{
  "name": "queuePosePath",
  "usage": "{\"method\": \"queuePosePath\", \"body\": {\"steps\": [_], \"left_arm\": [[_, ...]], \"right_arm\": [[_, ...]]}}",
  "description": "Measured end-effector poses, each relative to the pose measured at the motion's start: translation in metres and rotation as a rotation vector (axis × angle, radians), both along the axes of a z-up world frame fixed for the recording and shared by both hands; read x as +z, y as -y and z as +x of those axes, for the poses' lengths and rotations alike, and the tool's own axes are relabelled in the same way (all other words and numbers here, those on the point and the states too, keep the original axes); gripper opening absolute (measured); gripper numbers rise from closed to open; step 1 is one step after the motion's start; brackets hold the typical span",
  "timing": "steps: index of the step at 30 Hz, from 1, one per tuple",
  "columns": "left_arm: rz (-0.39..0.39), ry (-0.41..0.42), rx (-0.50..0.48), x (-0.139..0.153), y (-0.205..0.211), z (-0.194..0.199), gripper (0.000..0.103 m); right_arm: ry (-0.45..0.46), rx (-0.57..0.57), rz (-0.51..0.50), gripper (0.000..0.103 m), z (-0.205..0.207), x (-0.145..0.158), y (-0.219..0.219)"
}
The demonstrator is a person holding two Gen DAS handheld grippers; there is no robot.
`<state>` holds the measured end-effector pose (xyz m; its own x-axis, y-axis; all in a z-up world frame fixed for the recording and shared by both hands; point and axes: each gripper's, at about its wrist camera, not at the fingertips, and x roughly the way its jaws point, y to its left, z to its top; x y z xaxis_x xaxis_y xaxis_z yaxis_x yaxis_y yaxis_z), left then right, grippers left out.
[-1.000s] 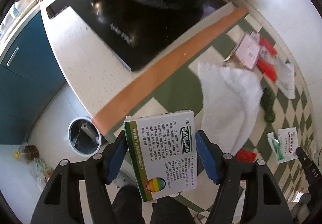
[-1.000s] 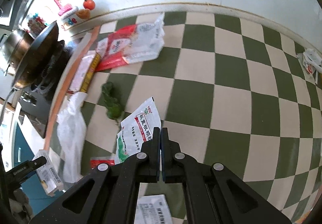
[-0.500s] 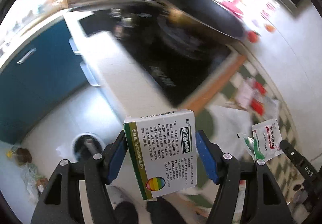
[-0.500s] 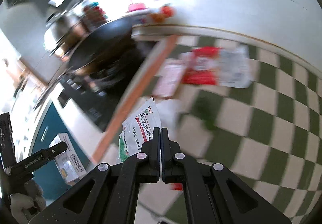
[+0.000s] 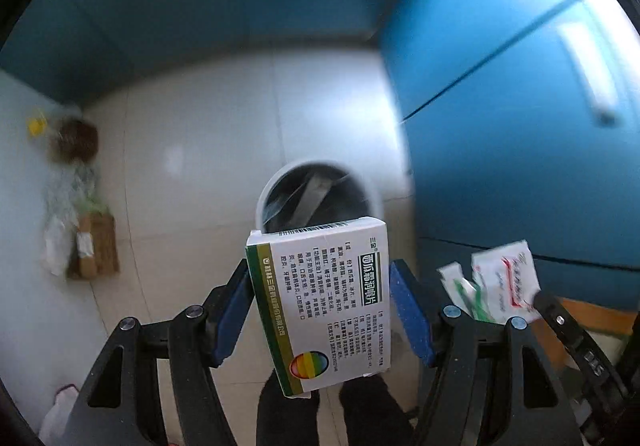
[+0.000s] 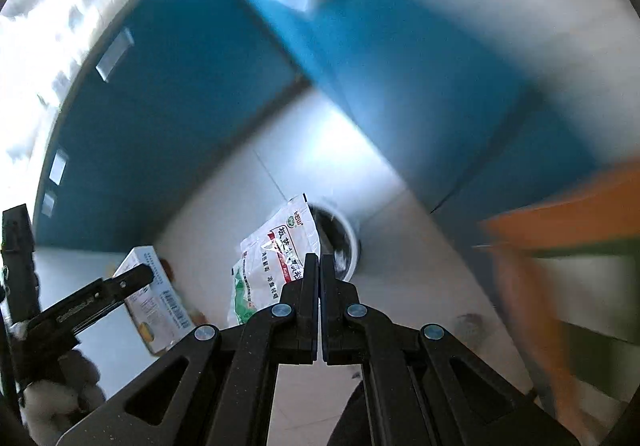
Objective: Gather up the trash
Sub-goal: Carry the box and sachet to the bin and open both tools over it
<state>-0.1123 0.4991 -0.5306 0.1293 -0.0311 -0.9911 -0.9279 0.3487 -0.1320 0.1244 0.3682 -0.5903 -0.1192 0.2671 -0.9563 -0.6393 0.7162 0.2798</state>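
Hanging over the floor now, the left gripper [image 5: 320, 310] has its blue pads clamped on the two side faces of a medicine box [image 5: 320, 306], held upright with the printed face toward the camera. Just beyond its top edge sits the white trash bin [image 5: 376, 201], near the blue cabinet [image 5: 520, 145] on the right, with something pale already inside. Off to the right, the right gripper [image 6: 320, 286] is pinched tight on the lower edge of a sachet [image 6: 276, 258], which stands up limp from the fingers, the bin behind it in that view.

My read: the box is light, stiff cardboard, probably hollow, so a grip across the flat sides suits it, though hard squeezing could crush it. The sachet looks thin, floppy and slick; an edge pinch works, but it may flutter when dropped. Both need carrying squarely above the bin mouth first.
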Motion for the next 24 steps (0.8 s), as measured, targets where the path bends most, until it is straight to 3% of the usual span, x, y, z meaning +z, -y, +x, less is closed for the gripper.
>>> {"method": "queuePosePath", "body": {"steps": [2, 4, 6, 9, 13, 15, 17, 19, 24], "left_arm": [[-0.049, -0.034, 0.004, -0.077, -0.016, -0.009, 0.064], [-0.103, -0.041, 0.009, -0.136, -0.024, -0.012, 0.065], [-0.173, -0.018, 0.023, -0.197, -0.031, -0.017, 0.065], [-0.222, -0.004, 0.036, -0.254, -0.034, -0.017, 0.065], [-0.242, -0.013, 0.030, -0.287, -0.029, -0.010, 0.068], [-0.231, -0.020, 0.010, -0.292, -0.026, -0.007, 0.079], [-0.208, -0.029, 0.006, -0.290, -0.023, -0.007, 0.097], [-0.170, -0.068, -0.003, -0.280, -0.019, -0.011, 0.098], [-0.046, -0.149, 0.016, -0.228, -0.009, -0.027, 0.098]], "right_arm": [[0.005, 0.025, -0.051, 0.000, -0.017, -0.076, -0.028], [0.003, 0.047, -0.102, 0.000, -0.030, -0.147, -0.045], [-0.025, 0.053, -0.139, 0.000, -0.038, -0.198, -0.051], [-0.020, 0.083, -0.180, 0.000, -0.049, -0.265, -0.053], [-0.059, 0.118, -0.204, 0.001, -0.048, -0.310, -0.050], [-0.063, 0.152, -0.224, 0.002, -0.051, -0.321, -0.051], [-0.069, 0.188, -0.241, 0.012, -0.055, -0.322, -0.052], [-0.068, 0.210, -0.235, 0.057, -0.052, -0.317, -0.052], [-0.027, 0.279, -0.225, 0.097, -0.060, -0.273, -0.048]]}}
